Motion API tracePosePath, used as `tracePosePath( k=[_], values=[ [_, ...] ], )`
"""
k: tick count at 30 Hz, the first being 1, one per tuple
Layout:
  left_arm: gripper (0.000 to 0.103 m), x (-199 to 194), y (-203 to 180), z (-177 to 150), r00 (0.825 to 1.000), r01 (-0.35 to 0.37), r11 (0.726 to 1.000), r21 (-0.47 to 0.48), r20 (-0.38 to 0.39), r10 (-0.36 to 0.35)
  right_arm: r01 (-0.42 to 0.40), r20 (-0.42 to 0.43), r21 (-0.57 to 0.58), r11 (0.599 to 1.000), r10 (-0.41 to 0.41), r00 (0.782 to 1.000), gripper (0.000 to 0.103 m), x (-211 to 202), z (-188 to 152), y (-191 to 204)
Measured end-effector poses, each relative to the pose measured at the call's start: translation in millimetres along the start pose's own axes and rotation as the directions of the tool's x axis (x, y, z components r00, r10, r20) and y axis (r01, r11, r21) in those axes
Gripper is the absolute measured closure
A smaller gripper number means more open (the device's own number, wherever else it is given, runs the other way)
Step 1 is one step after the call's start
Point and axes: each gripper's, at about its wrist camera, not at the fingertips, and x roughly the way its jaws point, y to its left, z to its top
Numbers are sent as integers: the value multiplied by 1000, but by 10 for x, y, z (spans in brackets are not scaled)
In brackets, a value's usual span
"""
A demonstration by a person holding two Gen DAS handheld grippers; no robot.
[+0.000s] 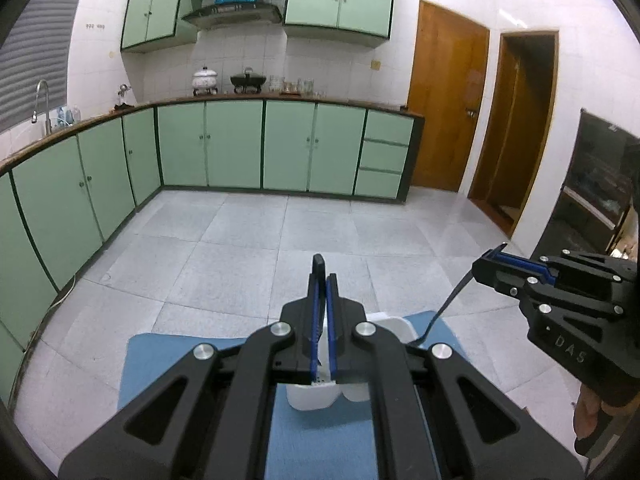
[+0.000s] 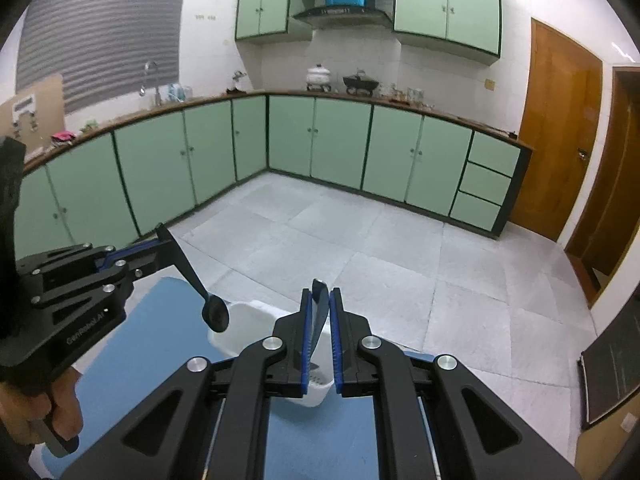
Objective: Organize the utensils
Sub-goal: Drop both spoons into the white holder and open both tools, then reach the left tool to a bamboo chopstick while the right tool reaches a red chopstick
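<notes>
My left gripper [image 1: 323,280] is shut on the handle of a black spoon [image 1: 318,264]. In the right wrist view the left gripper [image 2: 162,242] is at the left, and the spoon [image 2: 216,314] hangs bowl-down over a white container's rim [image 2: 248,316]. My right gripper [image 2: 320,292] is shut on a second black utensil [image 2: 320,304]. In the left wrist view the right gripper [image 1: 486,260] holds that utensil [image 1: 448,304] slanting down toward the white container [image 1: 394,326]; its lower end is partly hidden. The container stands on a blue mat [image 1: 180,360].
Beyond the blue mat [image 2: 160,312] lies a grey tiled floor [image 1: 280,240] edged by green cabinets [image 1: 236,144]. Wooden doors [image 1: 448,108] stand at the right, with a dark cabinet [image 1: 600,184] nearer. A person's hand [image 2: 60,412] grips the left handle.
</notes>
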Motion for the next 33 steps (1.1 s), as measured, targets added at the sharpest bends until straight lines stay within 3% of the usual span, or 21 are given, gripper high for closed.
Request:
tracePosePath(
  k=[6, 8, 9, 10, 15, 20, 27, 33],
  values=[
    [98, 351, 91, -336, 997, -17, 1000, -3, -71, 17, -3, -61, 10, 1000, 4, 998, 93, 441, -201, -57],
    [90, 315, 145, -398, 997, -20, 1000, -9, -75, 19, -12, -58, 15, 1000, 13, 998, 92, 414, -254, -74],
    [81, 267, 164, -403, 997, -22, 1000, -10, -70, 21, -14, -51, 16, 1000, 15, 999, 92, 359, -280, -83],
    [74, 179, 189, -401, 998, -25, 1000, -15, -58, 24, -17, -47, 21, 1000, 18, 999, 92, 317, -291, -109],
    [59, -393, 273, -360, 999, -39, 999, -11, 1, 39, -38, 15, 74, 997, 37, 999, 88, -233, -365, -236],
    [44, -1228, 282, -612, 995, -82, 997, 15, 63, 80, -54, 108, 98, 994, 43, 993, 76, -1088, -830, -220],
    [34, -2279, 205, -1661, 990, -114, 993, -16, 75, 115, -59, 149, 91, 994, 45, 988, 68, -1939, -1981, 253],
    [30, -2720, 0, -2810, 990, -144, 989, -40, 3, 144, -58, 86, 130, 990, 47, 995, 66, -2153, -3131, 768]
  ],
)
